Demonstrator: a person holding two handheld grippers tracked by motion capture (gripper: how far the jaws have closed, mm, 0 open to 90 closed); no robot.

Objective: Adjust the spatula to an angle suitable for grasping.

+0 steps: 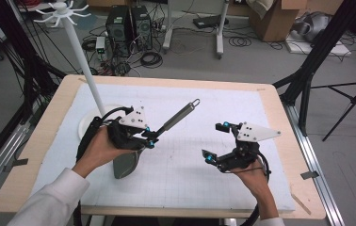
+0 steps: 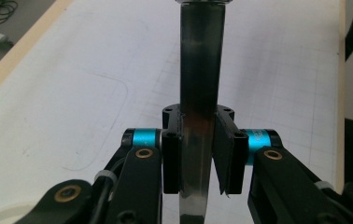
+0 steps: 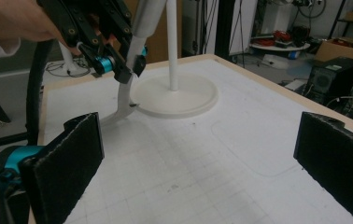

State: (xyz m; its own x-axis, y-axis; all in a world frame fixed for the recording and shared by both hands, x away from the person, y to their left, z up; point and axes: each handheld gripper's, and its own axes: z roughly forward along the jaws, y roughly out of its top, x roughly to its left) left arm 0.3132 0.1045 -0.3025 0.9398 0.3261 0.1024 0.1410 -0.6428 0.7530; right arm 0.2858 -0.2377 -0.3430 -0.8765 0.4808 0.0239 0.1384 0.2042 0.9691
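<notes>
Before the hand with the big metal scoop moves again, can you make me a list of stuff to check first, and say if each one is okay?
1. Left gripper clamped on the spatula handle: ok, the jaws squeeze the metal shaft in the left gripper view.
2. Spatula lifted off the table: cannot tell; in the right gripper view its blade hangs very near the white mat.
3. Right gripper empty and ready: ok, jaws wide open, nothing between them.
4. Grippers apart from each other: ok, bare mat lies between them in the high view.
5. White stand out of the way: not ok, its base sits right beside the blade.
</notes>
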